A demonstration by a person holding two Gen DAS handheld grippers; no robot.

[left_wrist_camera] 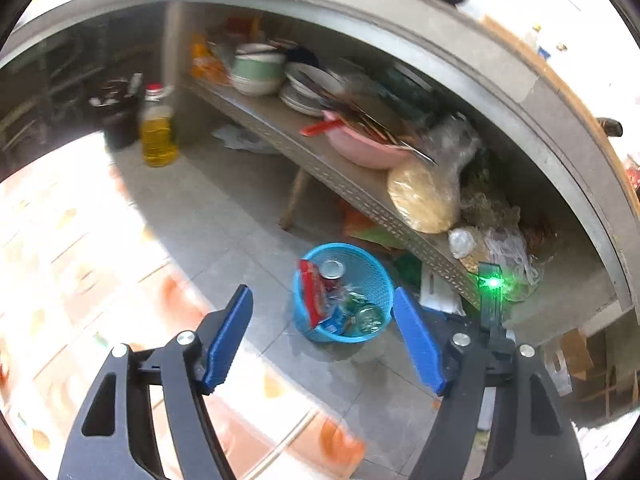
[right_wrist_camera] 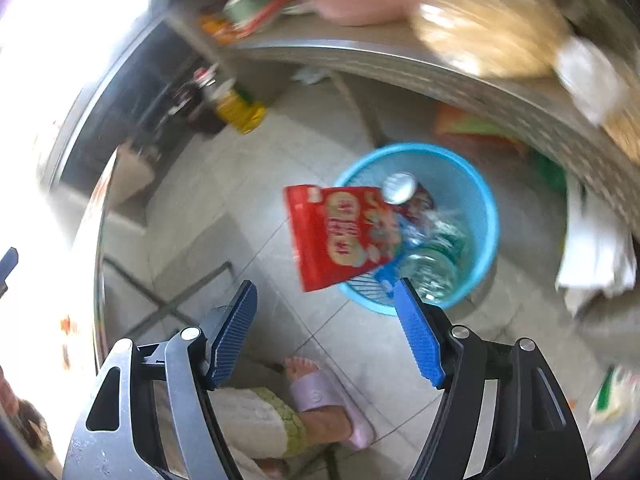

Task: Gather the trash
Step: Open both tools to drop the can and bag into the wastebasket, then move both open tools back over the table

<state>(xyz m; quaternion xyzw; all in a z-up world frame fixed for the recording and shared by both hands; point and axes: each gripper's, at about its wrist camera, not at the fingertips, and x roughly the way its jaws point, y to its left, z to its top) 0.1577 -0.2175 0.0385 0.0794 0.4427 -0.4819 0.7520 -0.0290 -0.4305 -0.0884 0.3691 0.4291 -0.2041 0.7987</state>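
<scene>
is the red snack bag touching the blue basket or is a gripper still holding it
Touching the basket. In the right wrist view the red snack bag leans over the blue basket rim, and the right gripper stands open, clear of it, with bare floor between.

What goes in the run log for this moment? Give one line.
left gripper: open, empty | right gripper: open, empty | blue basket: on floor, holds red snack bag, cans | phase: above basket

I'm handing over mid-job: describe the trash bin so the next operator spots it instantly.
Find the long grey metal shelf stacked with bowls and plates; on the tiled floor just in front of it stands a small round bright-blue plastic mesh basket. It alone holds rubbish: a red snack wrapper poking over its rim, a drink can and a clear plastic bottle.
</scene>
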